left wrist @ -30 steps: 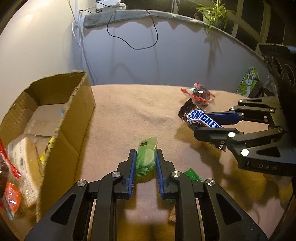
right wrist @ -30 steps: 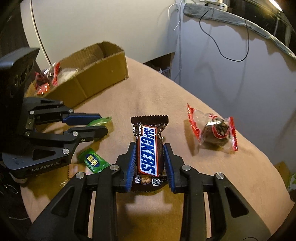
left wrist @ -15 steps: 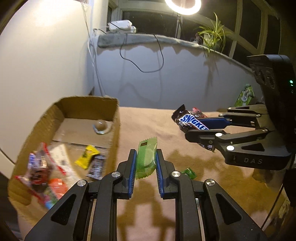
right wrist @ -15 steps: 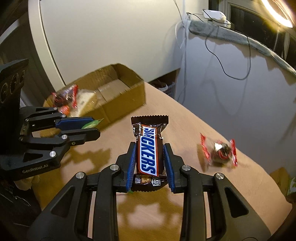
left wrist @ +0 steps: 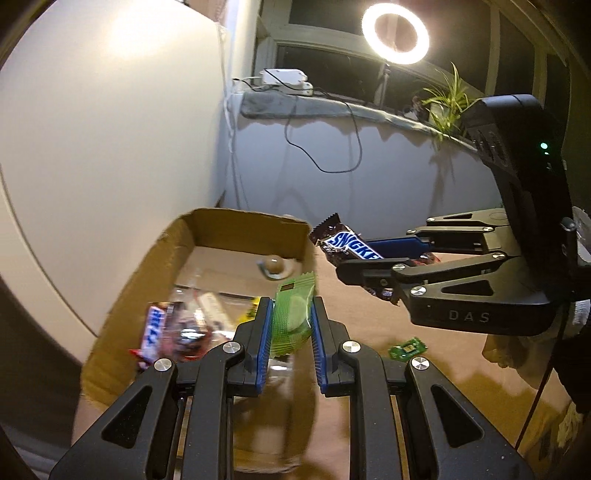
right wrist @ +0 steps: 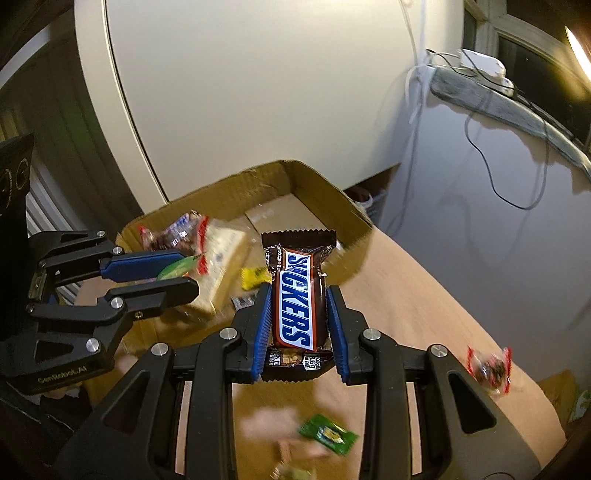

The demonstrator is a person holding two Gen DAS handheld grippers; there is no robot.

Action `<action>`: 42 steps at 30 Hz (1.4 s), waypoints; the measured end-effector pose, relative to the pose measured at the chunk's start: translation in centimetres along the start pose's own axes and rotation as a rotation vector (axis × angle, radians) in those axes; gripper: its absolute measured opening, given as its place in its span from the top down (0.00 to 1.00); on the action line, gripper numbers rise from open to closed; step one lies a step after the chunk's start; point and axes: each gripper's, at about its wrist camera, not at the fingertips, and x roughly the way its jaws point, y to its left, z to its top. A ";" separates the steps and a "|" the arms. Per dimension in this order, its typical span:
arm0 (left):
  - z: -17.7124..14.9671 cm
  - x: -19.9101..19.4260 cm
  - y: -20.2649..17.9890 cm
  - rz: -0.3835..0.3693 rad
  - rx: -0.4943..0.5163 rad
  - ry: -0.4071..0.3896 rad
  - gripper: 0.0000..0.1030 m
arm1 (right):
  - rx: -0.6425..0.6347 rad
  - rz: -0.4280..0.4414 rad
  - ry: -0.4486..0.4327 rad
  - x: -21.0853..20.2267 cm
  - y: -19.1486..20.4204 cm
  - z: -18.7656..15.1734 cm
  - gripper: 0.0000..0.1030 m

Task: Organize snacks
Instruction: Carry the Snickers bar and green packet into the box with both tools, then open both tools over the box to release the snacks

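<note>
My left gripper (left wrist: 289, 310) is shut on a light green snack packet (left wrist: 291, 314) and holds it in the air over the near right part of the open cardboard box (left wrist: 162, 254). My right gripper (right wrist: 298, 291) is shut on a Snickers bar (right wrist: 298, 295), held in the air just in front of the box's right wall (right wrist: 354, 218). In the left wrist view the right gripper (left wrist: 354, 258) and the Snickers bar (left wrist: 347, 245) are to the right of the box. In the right wrist view the left gripper (right wrist: 181, 273) is above the box. The box holds several wrapped snacks (left wrist: 173, 332).
A small dark green packet (right wrist: 328, 434) and a red-ended wrapped sweet (right wrist: 489, 369) lie on the tan tabletop (right wrist: 424, 314). A white wall stands behind the box. A ring light (left wrist: 395, 33), a cable and a plant are on the far ledge.
Both grippers have risen and moved left toward the box with their snacks. The left one is now over the box, the right one close to its right wall.
</note>
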 end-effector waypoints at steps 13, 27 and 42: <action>-0.1 -1.1 3.7 0.037 -0.008 -0.029 0.82 | -0.032 0.025 0.025 3.8 2.6 3.9 0.71; -0.1 -1.2 4.2 0.058 -0.018 -0.039 0.80 | -0.034 0.030 0.042 5.1 3.3 4.9 0.71; -0.1 -1.7 4.2 0.078 -0.017 -0.055 0.47 | -0.020 -0.013 -0.003 4.1 3.1 5.5 0.20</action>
